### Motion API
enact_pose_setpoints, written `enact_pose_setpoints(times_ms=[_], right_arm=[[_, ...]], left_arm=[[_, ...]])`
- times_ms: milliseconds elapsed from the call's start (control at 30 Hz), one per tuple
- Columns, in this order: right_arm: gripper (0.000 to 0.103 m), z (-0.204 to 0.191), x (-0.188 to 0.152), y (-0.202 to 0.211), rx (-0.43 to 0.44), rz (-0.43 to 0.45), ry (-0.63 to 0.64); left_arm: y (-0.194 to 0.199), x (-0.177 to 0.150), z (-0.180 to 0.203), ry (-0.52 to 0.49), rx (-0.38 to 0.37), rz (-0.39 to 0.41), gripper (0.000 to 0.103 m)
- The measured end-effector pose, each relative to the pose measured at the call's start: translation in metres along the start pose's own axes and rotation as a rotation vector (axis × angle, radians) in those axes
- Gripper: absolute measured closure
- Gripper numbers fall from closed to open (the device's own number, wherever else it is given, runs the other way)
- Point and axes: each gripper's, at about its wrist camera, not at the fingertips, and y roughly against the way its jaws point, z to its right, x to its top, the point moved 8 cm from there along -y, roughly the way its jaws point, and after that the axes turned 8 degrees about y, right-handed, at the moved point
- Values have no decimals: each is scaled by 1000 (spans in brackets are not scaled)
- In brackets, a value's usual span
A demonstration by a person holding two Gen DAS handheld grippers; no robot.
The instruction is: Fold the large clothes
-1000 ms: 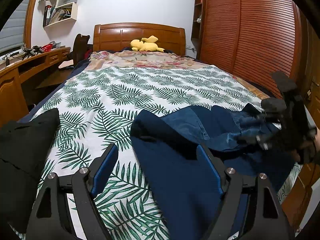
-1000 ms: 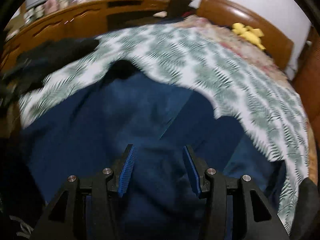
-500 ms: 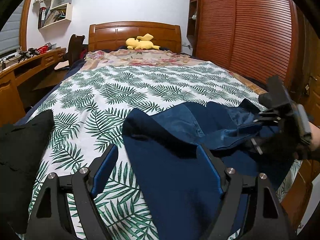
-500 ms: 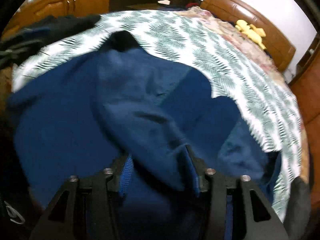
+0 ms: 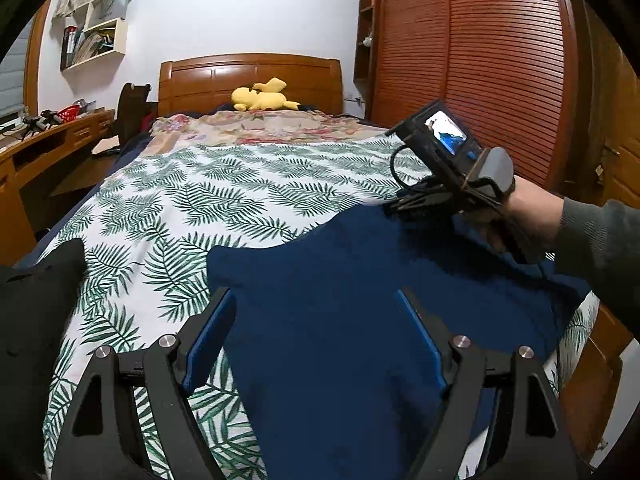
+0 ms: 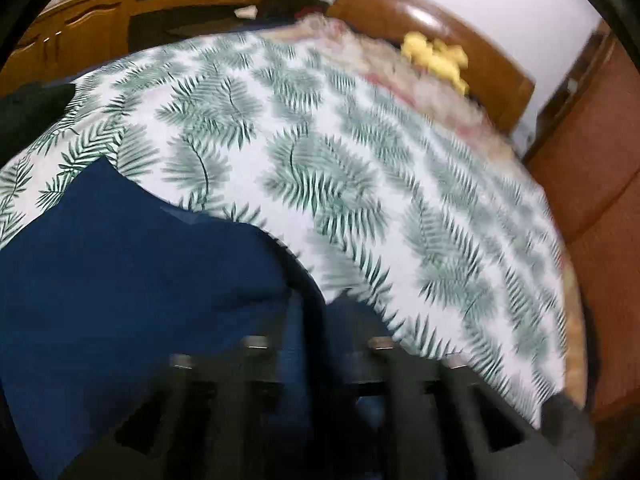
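On the bed [image 5: 224, 184], near its foot, the garment [image 5: 340, 320] lies as one flat, dark blue panel over the leaf-print cover. A second ago its far half was open, showing a paler blue lining in loose folds; now that lining is covered and only a smooth top layer shows. The right gripper [image 5: 404, 204] has carried the loose side across and sits at the garment's far right edge, gripped by a hand [image 5: 528, 216] in a grey sleeve. Its jaws are opening, having snapped together a moment before. In its own blurred view they sit low over blue cloth [image 6: 140, 280], and I cannot tell whether any fabric is between them.

The left gripper [image 5: 316, 340] hangs over the near part of the garment with its jaws spread wide, as they were a second ago, pinching nothing; blue cloth merely lies beneath the gap. A black garment [image 5: 36, 320] sits apart at the left edge of the bed, and a yellow plush [image 5: 262, 98] rests by the headboard.

By my judgement, the first fold is down and the right hand is letting go. The next fold looks likely to need both tools on an edge, and the panel's uneven far border may want straightening first.
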Motion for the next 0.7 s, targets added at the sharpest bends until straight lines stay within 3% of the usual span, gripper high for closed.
enact_pose_setpoints(times_ms=[33, 233, 433, 600, 667, 700], right_arm=[[49, 6, -1, 3, 1, 21, -13], [45, 63, -38, 36, 6, 64, -130], [45, 125, -124, 26, -31, -74, -275], [45, 157, -185, -1, 4, -163, -459], [57, 162, -198, -9, 39, -171, -506], [85, 162, -199, -14, 74, -163, -522]], left_arm=[[0, 0, 1, 1, -7, -5, 22], [4, 3, 12, -4, -23, 9, 22], [-6, -2, 33, -11, -59, -12, 22], [-14, -11, 57, -28, -98, -41, 22], [-18, -16, 67, -33, -117, -56, 22], [-19, -19, 72, -33, -130, -66, 22]])
